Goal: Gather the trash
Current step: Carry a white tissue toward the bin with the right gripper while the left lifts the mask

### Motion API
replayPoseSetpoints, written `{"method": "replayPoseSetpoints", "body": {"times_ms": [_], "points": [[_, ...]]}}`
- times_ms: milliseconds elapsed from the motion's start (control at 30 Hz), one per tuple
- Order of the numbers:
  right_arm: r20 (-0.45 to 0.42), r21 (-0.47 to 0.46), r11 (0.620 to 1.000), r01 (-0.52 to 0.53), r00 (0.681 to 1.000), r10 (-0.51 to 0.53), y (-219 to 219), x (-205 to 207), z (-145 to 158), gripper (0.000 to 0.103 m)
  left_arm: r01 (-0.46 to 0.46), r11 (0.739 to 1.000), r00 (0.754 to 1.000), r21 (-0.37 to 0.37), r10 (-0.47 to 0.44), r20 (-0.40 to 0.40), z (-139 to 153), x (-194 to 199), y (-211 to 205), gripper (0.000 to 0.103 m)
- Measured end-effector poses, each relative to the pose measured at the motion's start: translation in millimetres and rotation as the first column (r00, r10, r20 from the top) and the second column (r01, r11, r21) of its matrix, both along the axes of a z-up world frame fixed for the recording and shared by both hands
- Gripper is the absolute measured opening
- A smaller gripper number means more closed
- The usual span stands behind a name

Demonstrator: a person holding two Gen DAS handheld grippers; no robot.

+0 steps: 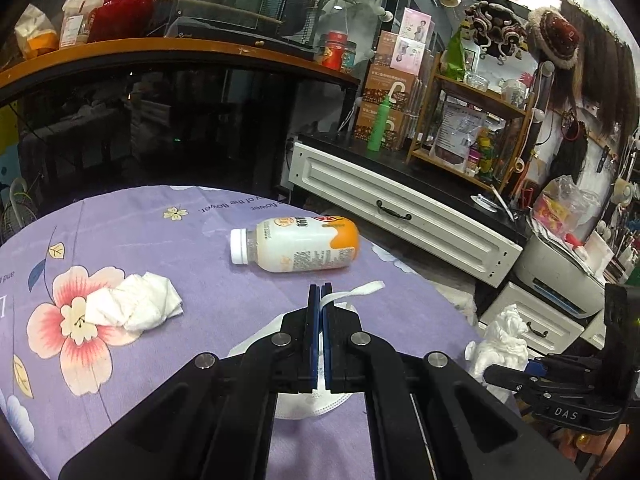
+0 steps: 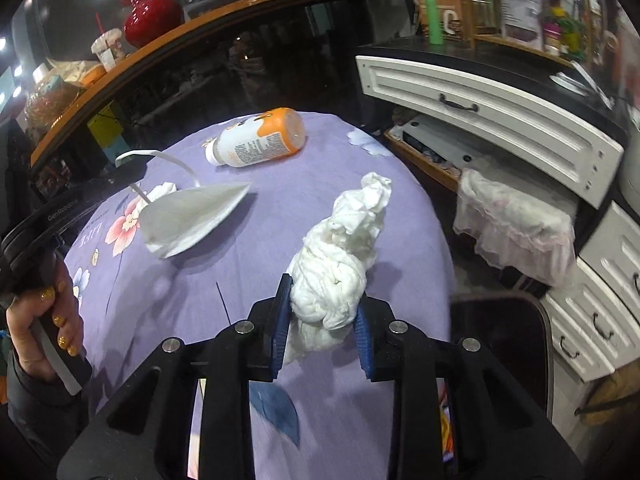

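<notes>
White tissue wad [image 2: 332, 280] in right claw [image 2: 320, 312]

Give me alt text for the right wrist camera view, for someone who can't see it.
The right tongs grip a crumpled white tissue wad above a purple floral tablecloth. Farther off lie a bottle on its side and a white face mask held up by its strap.

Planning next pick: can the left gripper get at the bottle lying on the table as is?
Probably not yet. The path to the bottle looks clear across the tablecloth, but the left gripper is shut on a face mask, so it would need to drop that first.
</notes>
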State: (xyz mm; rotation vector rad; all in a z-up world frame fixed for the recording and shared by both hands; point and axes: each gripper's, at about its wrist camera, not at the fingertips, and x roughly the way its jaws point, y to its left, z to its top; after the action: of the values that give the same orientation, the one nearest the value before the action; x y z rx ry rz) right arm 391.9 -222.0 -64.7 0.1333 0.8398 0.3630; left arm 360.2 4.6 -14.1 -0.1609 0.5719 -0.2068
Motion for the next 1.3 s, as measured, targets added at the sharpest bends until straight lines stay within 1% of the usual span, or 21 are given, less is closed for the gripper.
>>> {"method": "replayPoseSetpoints", "body": {"times_ms": [167, 300, 433, 567, 733, 967, 1100, 1200, 1300], "points": [[0.043, -0.020, 1.000, 0.022, 0.999, -0.021, -15.5, -35.0, 5.3, 0.029, 0.039, 0.999, 0.999, -0.011, -0.039, 0.017, 10.5, -26.4, -17.7, 0.002], [0.075, -0.023, 0.999, 0.034, 0.997, -0.032, -27.8, -60.4, 9.7, 0.029, 0.084, 0.996, 0.996, -0.002, -0.083, 0.033, 20.2, -44.1, -38.3, 0.002], [0.092, 0.001, 0.998, 0.057, 0.994, -0.057, -46.9, -83.8, 14.1, 0.029, 0.141, 0.990, 0.989, 0.009, -0.141, 0.051, 29.7, -63.0, -65.4, 0.002], [0.107, 0.002, 0.996, 0.086, 0.991, -0.086, -65.8, -104.1, 16.1, 0.029, 0.197, 0.980, 0.978, 0.015, -0.198, 0.062, 35.1, -77.9, -94.0, 0.002], [0.114, 0.000, 0.991, 0.136, 0.984, -0.135, -92.2, -127.1, 13.6, 0.029, 0.258, 0.966, 0.964, 0.012, -0.259, 0.059, 37.5, -86.8, -127.8, 0.002], [0.108, 0.010, 0.978, 0.209, 0.972, -0.209, -128.2, -151.1, 5.8, 0.029, 0.343, 0.939, 0.938, 0.003, -0.343, 0.042, 35.7, -95.0, -178.7, 0.002], [0.107, 0.015, 0.964, 0.264, 0.958, -0.264, -153.5, -165.5, 1.8, 0.029, 0.382, 0.924, 0.924, -0.010, -0.382, 0.033, 34.3, -97.9, -205.4, 0.002], [0.099, 0.021, 0.955, 0.296, 0.950, -0.297, -170.2, -173.0, -1.4, 0.029, 0.408, 0.913, 0.913, -0.008, -0.408, 0.017, 30.6, -96.7, -225.7, 0.002], [0.089, 0.026, 0.944, 0.330, 0.939, -0.331, -187.6, -181.2, -6.4, 0.029, 0.427, 0.904, 0.904, -0.011, -0.427, -0.015, 20.7, -93.5, -243.7, 0.002]]}}
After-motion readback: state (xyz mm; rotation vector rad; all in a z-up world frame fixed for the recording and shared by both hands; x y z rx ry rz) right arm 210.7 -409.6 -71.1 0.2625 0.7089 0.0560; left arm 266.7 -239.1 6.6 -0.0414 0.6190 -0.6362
